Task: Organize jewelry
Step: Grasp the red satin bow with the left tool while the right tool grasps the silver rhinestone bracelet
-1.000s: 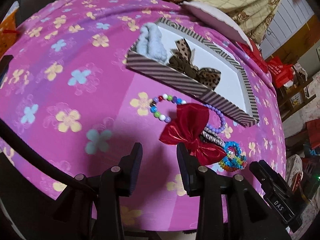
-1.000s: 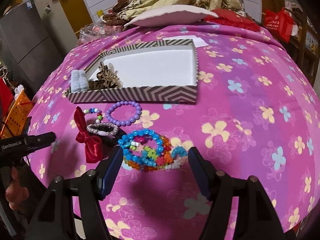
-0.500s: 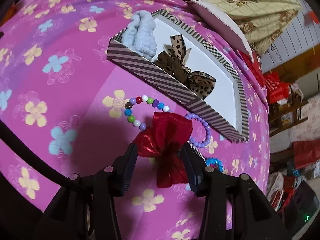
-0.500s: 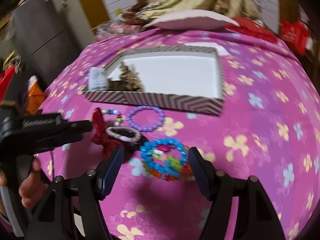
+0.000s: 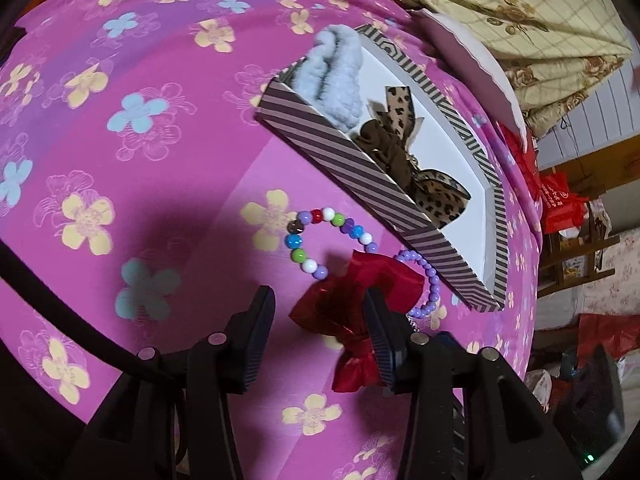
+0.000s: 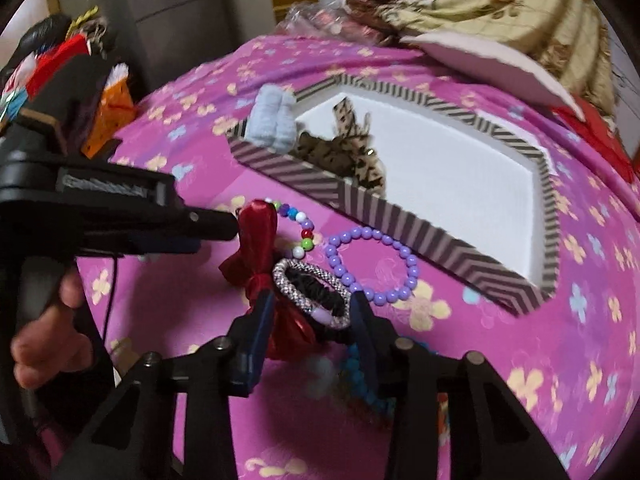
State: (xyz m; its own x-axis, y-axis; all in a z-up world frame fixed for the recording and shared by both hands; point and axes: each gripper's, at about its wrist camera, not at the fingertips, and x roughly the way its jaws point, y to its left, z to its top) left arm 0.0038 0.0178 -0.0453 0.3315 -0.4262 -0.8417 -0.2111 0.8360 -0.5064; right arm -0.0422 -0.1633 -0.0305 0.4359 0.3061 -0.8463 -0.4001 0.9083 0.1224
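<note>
Two grippers in play, both mine. Shiny red satin bow (image 5: 352,300) lies crumpled on the pink flower-print cloth (image 5: 120,160), just in front of the striped cardboard box (image 5: 360,168). My left gripper (image 5: 320,332) has its jaws partway open, flat ribbed black pads; the bow sits in the gap, against the right pad and partly behind it, while the left pad is clear of it, so no squeeze on it. In the right wrist view that gripper's tip (image 6: 216,226) touches the top lobe of the bow (image 6: 256,240).

My right gripper (image 6: 308,328) has its jaws open about as wide, straddling a braided silver-and-black band (image 6: 312,288) with a dark ruffled scrunchie under it; the bow's lower tail presses the left pad. Whether the pads actually pinch the band I cannot tell, blur there. Turquoise bead bracelet (image 6: 360,376) is smeared below the right pad.

Round glossy multicolour bead bracelet (image 5: 320,236) and lilac bead bracelet (image 6: 372,264) lie on the cloth between bow and box, the lilac one near the box wall. Box has white flat floor, chevron sides; inside at its left end a fluffy pale-blue scrunchie (image 5: 336,76) and a leopard-print bow scrunchie (image 5: 404,148), side by side.
</note>
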